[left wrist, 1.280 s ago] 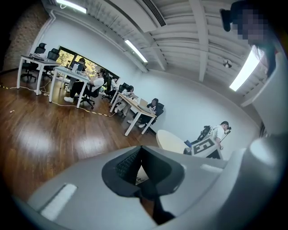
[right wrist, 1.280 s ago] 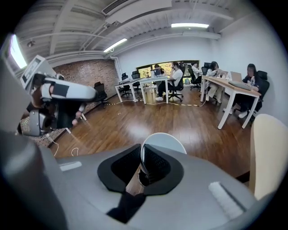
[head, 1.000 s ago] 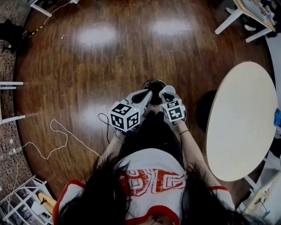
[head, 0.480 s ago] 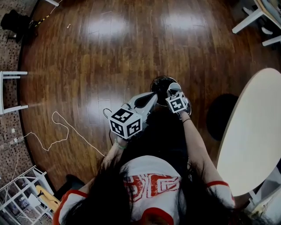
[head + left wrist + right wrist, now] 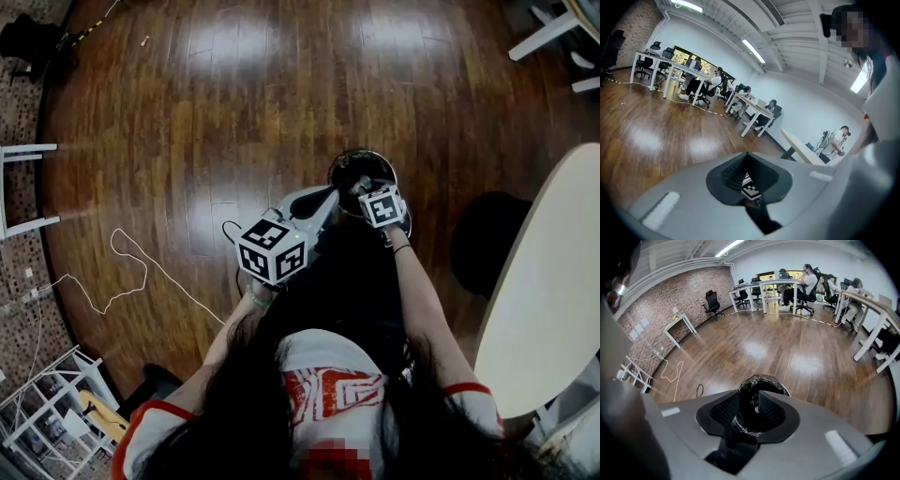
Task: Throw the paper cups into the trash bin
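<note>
The trash bin, round and lined with a black bag, stands on the wooden floor just ahead of me. My right gripper hangs over its mouth. Its jaws are opening with nothing between them, and in the right gripper view the bin shows through the gap of the right gripper. My left gripper points at the bin's near left side with its jaws together and empty. In the left gripper view its tips meet. No paper cup shows in any view, and the bin's inside is too dark to read.
A pale round table with a dark base stands to my right. A white cable trails over the floor at the left, near a white frame. Desks with seated people line the far wall.
A white paper cup that sat between the right jaws over the bin is gone from them. The right jaws have spread apart. The left gripper has hardly moved.
</note>
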Action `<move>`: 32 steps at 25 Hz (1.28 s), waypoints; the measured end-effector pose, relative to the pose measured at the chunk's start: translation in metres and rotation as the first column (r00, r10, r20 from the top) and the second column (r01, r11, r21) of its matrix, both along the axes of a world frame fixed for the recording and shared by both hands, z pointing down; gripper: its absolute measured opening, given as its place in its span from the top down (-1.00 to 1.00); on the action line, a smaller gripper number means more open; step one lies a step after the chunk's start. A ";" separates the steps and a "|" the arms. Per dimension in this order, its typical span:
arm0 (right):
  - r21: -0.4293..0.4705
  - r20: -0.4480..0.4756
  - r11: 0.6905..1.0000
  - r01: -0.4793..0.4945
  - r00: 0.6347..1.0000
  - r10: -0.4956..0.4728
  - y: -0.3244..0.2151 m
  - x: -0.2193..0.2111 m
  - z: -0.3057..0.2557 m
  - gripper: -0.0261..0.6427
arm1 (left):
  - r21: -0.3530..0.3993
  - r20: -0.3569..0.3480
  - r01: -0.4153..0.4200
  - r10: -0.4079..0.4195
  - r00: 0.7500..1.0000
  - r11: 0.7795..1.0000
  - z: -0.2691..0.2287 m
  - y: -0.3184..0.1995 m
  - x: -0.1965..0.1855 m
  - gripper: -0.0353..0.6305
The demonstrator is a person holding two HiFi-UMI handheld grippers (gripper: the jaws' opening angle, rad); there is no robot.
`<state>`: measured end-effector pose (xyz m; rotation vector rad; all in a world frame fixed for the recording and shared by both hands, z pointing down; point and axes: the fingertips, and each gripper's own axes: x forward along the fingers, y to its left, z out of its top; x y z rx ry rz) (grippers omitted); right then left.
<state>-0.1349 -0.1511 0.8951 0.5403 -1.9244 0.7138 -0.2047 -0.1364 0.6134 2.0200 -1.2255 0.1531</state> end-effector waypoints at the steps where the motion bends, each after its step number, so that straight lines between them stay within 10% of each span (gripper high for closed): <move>1: 0.004 0.013 1.000 -0.020 1.000 0.020 0.000 0.000 -0.007 0.53 | -0.003 0.002 -0.004 0.004 1.000 1.000 -0.002 0.001 0.000 0.89; 11: 0.104 0.254 0.942 -0.318 0.925 0.284 -0.013 0.006 -0.151 0.91 | -0.016 -0.003 -0.051 0.051 0.999 0.999 -0.053 0.013 -0.004 0.89; 25: -0.011 0.617 0.811 -0.585 0.634 0.466 -0.008 0.033 -0.346 0.92 | 0.044 -0.019 -0.121 0.122 0.992 0.992 -0.100 -0.010 0.030 0.89; 32: 0.008 0.667 0.750 -0.662 0.563 0.489 -0.015 0.050 -0.393 0.92 | 0.074 -0.033 -0.145 0.147 0.989 0.987 -0.117 -0.014 0.046 0.89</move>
